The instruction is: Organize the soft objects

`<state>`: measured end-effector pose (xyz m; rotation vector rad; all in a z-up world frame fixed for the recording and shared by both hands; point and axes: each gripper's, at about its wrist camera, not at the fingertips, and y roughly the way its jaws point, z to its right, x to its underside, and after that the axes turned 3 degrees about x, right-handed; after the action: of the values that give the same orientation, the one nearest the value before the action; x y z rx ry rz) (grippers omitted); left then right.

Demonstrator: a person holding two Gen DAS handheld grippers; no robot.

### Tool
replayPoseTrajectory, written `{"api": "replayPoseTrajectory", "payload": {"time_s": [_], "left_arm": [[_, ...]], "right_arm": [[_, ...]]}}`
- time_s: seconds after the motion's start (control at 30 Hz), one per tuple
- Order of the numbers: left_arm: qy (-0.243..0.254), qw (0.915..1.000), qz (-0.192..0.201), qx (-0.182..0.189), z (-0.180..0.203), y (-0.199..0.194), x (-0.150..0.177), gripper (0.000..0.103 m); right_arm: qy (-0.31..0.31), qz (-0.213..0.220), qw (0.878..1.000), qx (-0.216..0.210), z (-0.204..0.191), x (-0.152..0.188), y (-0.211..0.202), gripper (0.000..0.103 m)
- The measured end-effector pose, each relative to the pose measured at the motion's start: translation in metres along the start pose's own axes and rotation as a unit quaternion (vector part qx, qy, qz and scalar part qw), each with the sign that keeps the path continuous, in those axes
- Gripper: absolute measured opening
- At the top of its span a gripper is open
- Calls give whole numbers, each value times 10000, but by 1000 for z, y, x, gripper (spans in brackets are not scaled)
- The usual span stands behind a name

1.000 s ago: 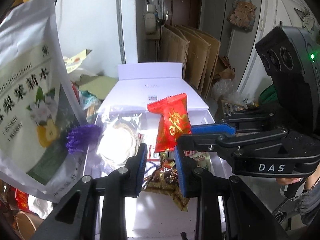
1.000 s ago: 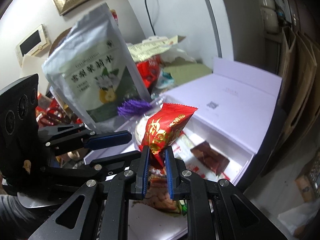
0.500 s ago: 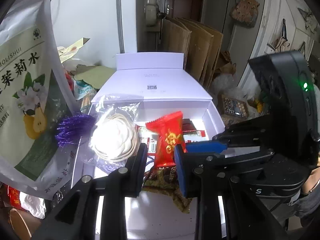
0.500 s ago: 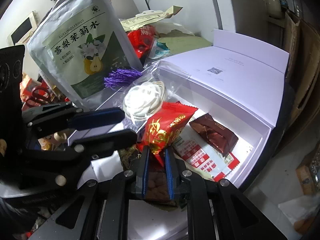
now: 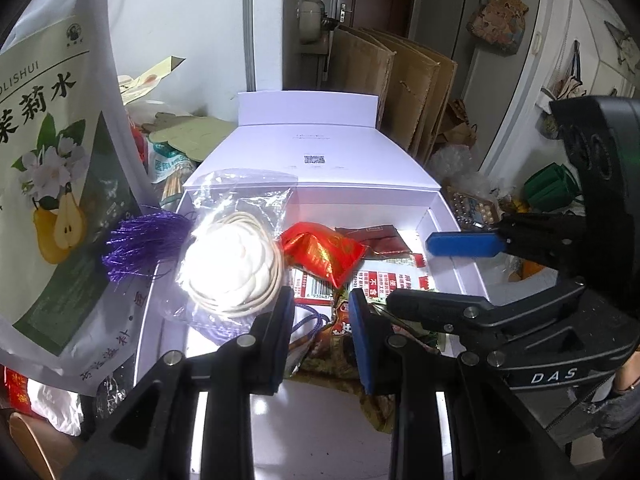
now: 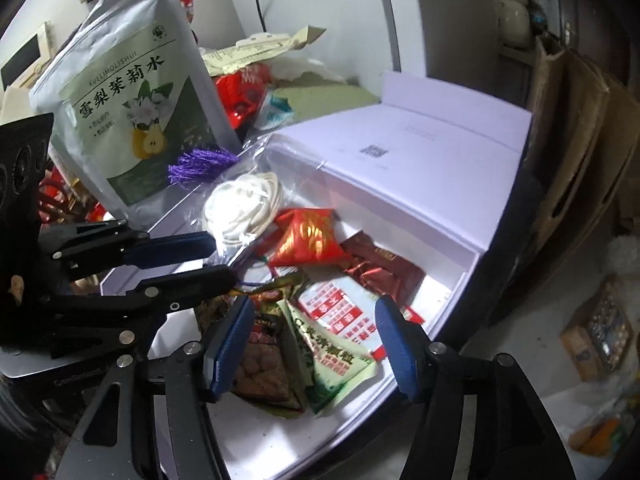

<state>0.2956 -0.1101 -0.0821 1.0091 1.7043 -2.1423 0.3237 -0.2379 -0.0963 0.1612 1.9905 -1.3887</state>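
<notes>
Several soft packets, including the red foil snack packet (image 6: 306,236), already lie in the white cardboard box (image 6: 460,184); the right hand-held gripper (image 6: 316,340) is opening with nothing between its pads, the left hand-held gripper (image 5: 320,332) is pressed to its narrowest and holds nothing, and the large pear-print pouch (image 6: 132,120) at far left remains outside.

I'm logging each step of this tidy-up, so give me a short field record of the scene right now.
container: white box, lid open
red packet: red packet lying in the box, free of both grippers
beside it: bagged white cord, brown packet
right gripper: right gripper opening, nothing between its fingers
left gripper: left gripper shut, holding nothing
</notes>
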Motion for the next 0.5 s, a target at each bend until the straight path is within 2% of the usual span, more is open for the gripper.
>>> {"api": "replayPoseTrajectory", "payload": {"time_s": [0.17, 0.37, 0.4, 0.47, 0.5], "left_arm": [[-50, 9998, 7, -171, -1, 0, -2, 28], [-242, 9975, 86, -652, -11, -8, -13, 28], [-269, 9973, 93, -674, -13, -10, -14, 31], [-335, 9965, 100, -760, -15, -12, -18, 47], [-363, 9958, 131, -827, -17, -14, -19, 64]], "right_arm": [[-12, 104, 9997, 206, -3, -1, -4, 63], [-42, 330, 9982, 497, -7, -8, -17, 65], [-45, 359, 9978, 560, -7, -10, -19, 69], [-53, 463, 9962, 735, -9, -14, -26, 74], [-52, 509, 9955, 795, -9, -15, -29, 75]]}}
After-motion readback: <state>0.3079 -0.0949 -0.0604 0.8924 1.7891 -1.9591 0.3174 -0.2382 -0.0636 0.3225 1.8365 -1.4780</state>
